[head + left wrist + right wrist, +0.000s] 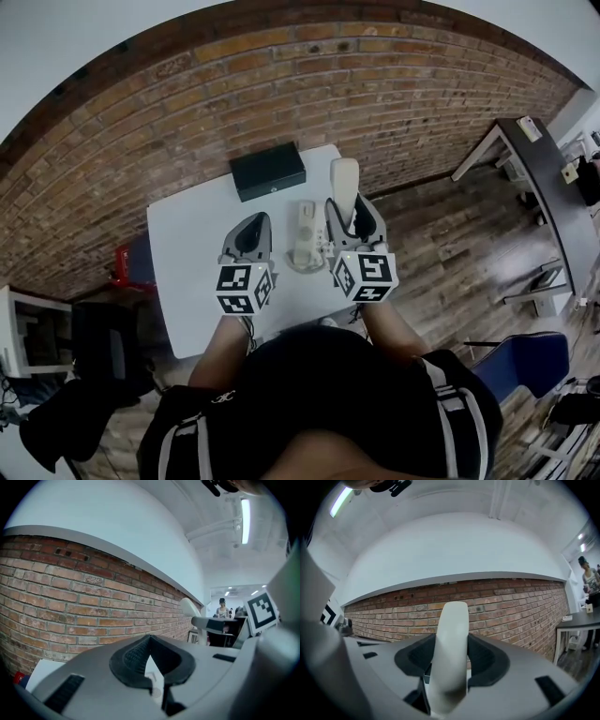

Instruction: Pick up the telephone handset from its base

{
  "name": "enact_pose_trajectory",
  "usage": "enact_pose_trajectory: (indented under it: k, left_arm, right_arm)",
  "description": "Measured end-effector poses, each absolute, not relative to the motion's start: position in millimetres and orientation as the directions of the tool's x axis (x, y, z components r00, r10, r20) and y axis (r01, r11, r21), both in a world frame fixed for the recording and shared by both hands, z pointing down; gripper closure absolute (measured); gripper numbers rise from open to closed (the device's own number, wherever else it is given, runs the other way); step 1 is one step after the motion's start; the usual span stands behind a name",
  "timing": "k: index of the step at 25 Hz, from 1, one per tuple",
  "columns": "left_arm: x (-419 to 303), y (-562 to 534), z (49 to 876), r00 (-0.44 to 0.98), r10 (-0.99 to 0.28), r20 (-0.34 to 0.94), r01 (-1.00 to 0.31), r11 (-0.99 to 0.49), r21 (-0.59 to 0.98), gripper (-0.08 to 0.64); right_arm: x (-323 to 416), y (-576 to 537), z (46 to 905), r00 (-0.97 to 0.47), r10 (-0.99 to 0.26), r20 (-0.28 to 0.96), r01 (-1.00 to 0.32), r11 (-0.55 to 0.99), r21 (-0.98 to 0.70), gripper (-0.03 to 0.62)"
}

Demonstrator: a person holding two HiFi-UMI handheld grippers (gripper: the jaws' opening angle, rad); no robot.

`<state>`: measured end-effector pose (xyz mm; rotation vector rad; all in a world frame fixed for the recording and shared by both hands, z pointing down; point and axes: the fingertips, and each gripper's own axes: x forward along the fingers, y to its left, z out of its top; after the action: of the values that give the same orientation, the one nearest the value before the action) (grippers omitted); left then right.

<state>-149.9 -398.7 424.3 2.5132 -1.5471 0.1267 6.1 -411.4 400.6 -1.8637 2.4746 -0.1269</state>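
Observation:
My right gripper point(354, 221) is shut on the cream telephone handset point(344, 184), which stands up between the jaws above the white table point(192, 253). In the right gripper view the handset point(452, 653) fills the gap between the dark pads, against the brick wall. The cream phone base point(305, 234) lies on the table between the two grippers, with its cord trailing at the near end. My left gripper point(251, 234) hovers just left of the base, tips together and holding nothing. From the left gripper point(150, 641) view, the raised handset point(190, 607) shows at the right.
A black box point(268, 171) sits at the table's far edge by the brick wall point(309, 84). A red object point(122, 265) stands on the floor to the left. A dark desk point(548, 187) and a blue chair point(525, 361) stand to the right. A person point(222, 606) stands far off.

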Motion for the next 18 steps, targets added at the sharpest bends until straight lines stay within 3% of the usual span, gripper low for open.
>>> enact_pose_trajectory:
  k: [18]
  left_arm:
    - [-156.7, -392.5, 418.4, 0.428, -0.890, 0.159, -0.903, -0.415, 0.108, 0.558]
  right_arm:
    - [-3.7, -414.1, 410.7, -0.305, -0.952, 0.030, -0.948, 0.301, -0.101, 0.387]
